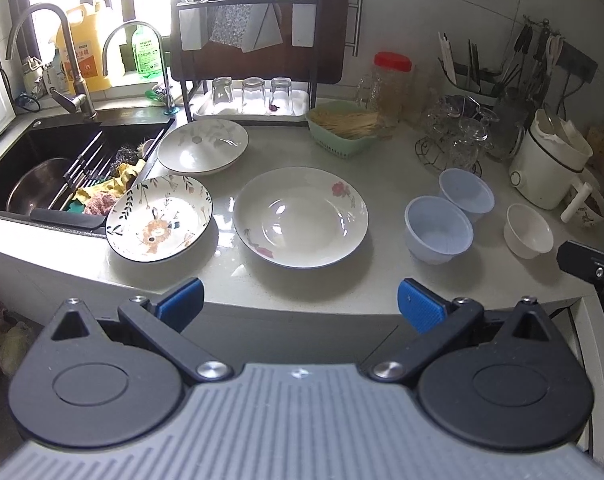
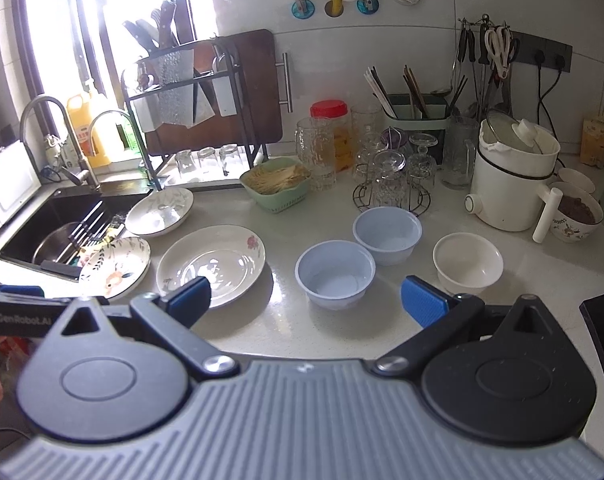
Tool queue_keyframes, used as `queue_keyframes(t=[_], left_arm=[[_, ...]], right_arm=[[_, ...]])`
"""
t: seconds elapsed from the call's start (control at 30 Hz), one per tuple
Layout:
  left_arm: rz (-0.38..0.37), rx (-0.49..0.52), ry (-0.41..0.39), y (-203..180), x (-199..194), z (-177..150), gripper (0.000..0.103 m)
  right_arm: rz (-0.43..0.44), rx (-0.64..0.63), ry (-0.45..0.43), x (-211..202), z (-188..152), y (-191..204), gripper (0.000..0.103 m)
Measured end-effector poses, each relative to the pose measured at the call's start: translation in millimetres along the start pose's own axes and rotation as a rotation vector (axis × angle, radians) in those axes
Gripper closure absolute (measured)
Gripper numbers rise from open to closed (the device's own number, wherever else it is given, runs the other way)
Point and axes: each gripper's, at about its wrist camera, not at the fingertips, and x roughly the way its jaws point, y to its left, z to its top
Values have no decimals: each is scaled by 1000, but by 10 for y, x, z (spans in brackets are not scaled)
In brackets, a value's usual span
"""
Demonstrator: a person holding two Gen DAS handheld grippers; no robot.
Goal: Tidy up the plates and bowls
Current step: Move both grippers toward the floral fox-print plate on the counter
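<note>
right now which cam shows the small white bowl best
The right wrist view: the small white bowl sits near the middle, whole, with its inside visible, just beyond the open right gripper. In the left wrist view the same bowl is smaller and pushed toward the distorted right edge.

Both the left gripper (image 1: 300, 302) and right gripper (image 2: 305, 298) hover level, jaws spread wide, empty.
</note>
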Motion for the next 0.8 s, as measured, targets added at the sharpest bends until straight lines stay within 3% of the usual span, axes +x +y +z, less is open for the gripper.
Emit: queue_keyframes(t=[0.43,0.8], left_arm=[[-34,-21,10,81,34,109,0],[-45,-40,39,589,159,54,0]], right_arm=[[8,1,37,32,-4,71,0],[42,-25,75,98,-47,504,0]])
